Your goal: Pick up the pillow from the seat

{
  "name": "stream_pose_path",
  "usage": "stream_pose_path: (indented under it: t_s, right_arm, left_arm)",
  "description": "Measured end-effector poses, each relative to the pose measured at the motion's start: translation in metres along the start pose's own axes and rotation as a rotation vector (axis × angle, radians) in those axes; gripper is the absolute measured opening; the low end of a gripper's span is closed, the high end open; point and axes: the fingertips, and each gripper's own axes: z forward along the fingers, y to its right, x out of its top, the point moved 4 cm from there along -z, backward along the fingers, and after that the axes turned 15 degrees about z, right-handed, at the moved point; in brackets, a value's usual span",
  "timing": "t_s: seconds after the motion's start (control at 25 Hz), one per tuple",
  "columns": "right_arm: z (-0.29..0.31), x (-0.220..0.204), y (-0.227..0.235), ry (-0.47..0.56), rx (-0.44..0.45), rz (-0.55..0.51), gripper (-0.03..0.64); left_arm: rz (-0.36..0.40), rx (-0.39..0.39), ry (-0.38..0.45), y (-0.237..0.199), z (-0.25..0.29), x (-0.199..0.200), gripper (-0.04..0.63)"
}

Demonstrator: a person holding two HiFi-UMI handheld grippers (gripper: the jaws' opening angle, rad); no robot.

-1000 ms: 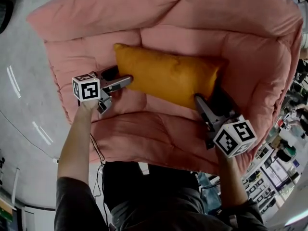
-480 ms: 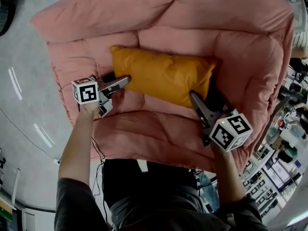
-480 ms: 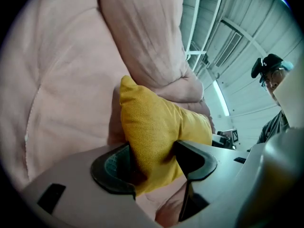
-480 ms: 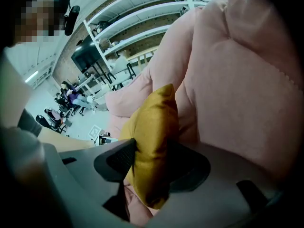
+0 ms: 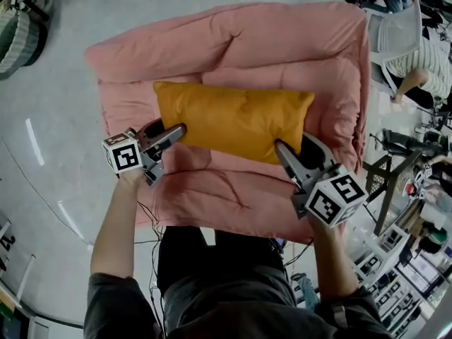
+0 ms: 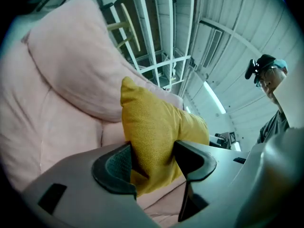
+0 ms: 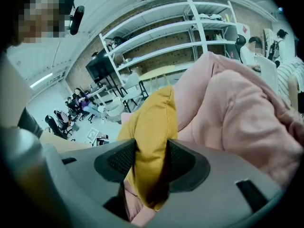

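Both ends covered here! The orange pillow (image 5: 233, 122) lies crosswise on the pink padded seat (image 5: 282, 41), just in front of the puffy backrest, and a tool has come in at each short end. The left hand-held gripper (image 5: 176, 129) meets the pillow's left edge, the right hand-held gripper (image 5: 286, 150) its lower right corner, the two well apart with the whole pillow between them.

Over to the left gripper view: the left hand-held gripper (image 6: 152, 163) has its jaws closing, and a fold of yellow-orange fabric (image 6: 152, 122) fills the gap, both ribbed pads touching cloth, so that side is clamped on the pillow. Pink padding rises to the left behind it.

Right gripper view now: the right hand-held gripper (image 7: 151, 160) is closing too, the pillow's corner (image 7: 152, 122) pinched narrow between the pads and hanging a little below them, so it grips the pillow as well. Pink seat to the right, white shelves (image 7: 166, 27) far behind.

Whether the pillow has left the cushion, I can't tell. Grey floor (image 5: 56, 154) all around the seat
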Motion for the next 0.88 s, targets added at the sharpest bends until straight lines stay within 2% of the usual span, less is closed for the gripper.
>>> stream_pose_path:
  t_s: [0.24, 0.6, 0.88]
  right_arm:
    - [-0.052, 0.051, -0.026, 0.097, 0.084, -0.054, 0.212]
    - [-0.129, 0.114, -0.081, 0.29, 0.245, -0.145, 0.212]
    - [-0.209, 0.153, -0.114, 0.436, 0.372, -0.235, 0.212]
  left_arm:
    - [0.118, 0.055, 0.085, 0.07, -0.013, 0.069, 0.27]
    - [0.358, 0.172, 0.177, 0.185, -0.055, 0.175, 0.267]
    - [0.537, 0.231, 0.243, 0.293, -0.074, 0.233, 0.268]
